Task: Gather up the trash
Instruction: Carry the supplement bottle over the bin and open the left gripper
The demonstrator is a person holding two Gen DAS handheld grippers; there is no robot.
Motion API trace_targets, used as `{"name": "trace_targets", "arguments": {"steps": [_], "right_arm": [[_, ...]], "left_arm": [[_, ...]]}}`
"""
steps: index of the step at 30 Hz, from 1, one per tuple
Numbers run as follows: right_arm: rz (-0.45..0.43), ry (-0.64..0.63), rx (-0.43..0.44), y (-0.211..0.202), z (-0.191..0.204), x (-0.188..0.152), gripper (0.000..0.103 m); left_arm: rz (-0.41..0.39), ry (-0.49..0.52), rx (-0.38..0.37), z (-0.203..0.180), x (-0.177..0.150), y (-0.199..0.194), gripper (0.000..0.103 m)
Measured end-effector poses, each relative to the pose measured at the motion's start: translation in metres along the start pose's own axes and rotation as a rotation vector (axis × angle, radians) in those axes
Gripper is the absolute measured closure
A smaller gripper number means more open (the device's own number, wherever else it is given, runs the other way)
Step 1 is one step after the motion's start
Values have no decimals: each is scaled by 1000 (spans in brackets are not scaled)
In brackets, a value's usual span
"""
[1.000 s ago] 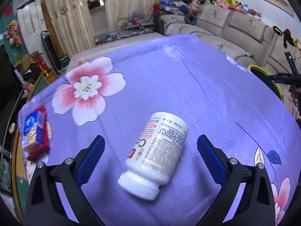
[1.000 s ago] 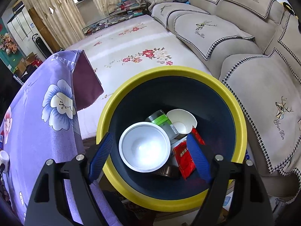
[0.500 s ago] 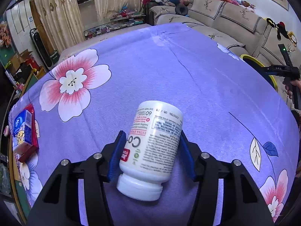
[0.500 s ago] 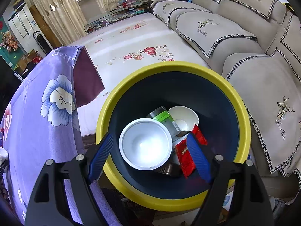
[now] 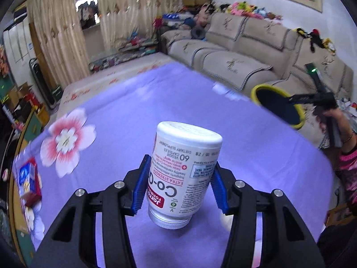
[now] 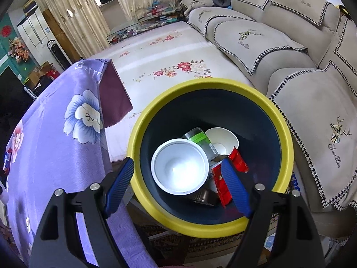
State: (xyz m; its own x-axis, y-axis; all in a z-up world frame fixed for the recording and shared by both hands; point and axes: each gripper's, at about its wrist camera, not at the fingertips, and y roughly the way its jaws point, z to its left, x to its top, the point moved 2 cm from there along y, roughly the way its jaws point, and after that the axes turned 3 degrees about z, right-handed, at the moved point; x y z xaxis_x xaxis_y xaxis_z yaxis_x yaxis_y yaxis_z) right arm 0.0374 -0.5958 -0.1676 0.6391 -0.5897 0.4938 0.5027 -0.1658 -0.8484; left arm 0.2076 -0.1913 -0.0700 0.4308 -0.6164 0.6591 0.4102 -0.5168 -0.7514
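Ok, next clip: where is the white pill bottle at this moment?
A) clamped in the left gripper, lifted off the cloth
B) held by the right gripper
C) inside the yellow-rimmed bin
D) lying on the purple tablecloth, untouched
A: the left gripper is shut on the pill bottle, which is above the purple tablecloth.

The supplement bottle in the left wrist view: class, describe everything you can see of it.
The supplement bottle is white plastic with a white cap, which points down toward the camera, so its label reads upside down: "Co-Q", "EXTRA STRENGTH", "60 veggie capsules". The left gripper is shut on its sides, both blue pads pressing the label. It tilts slightly and appears lifted clear of the purple floral tablecloth.
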Motion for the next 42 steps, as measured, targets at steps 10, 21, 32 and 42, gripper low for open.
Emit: {"name": "trace_targets", "arguments": {"steps": [10, 21, 32, 42], "right_arm": [[-78, -4, 4, -34, -20, 0, 27], [-159, 29, -50, -73, -78, -2, 27], [-160, 107, -98, -85, -135, -22, 27], [-162, 84, -83, -89, -125, -27, 27]], "left_arm": [[-14, 115, -152, -103, 73, 21, 52], [66, 234, -329, -235, 156, 109, 52], [187, 286, -347, -337, 191, 221, 52], [166, 172, -278, -308, 180, 219, 19]]}}
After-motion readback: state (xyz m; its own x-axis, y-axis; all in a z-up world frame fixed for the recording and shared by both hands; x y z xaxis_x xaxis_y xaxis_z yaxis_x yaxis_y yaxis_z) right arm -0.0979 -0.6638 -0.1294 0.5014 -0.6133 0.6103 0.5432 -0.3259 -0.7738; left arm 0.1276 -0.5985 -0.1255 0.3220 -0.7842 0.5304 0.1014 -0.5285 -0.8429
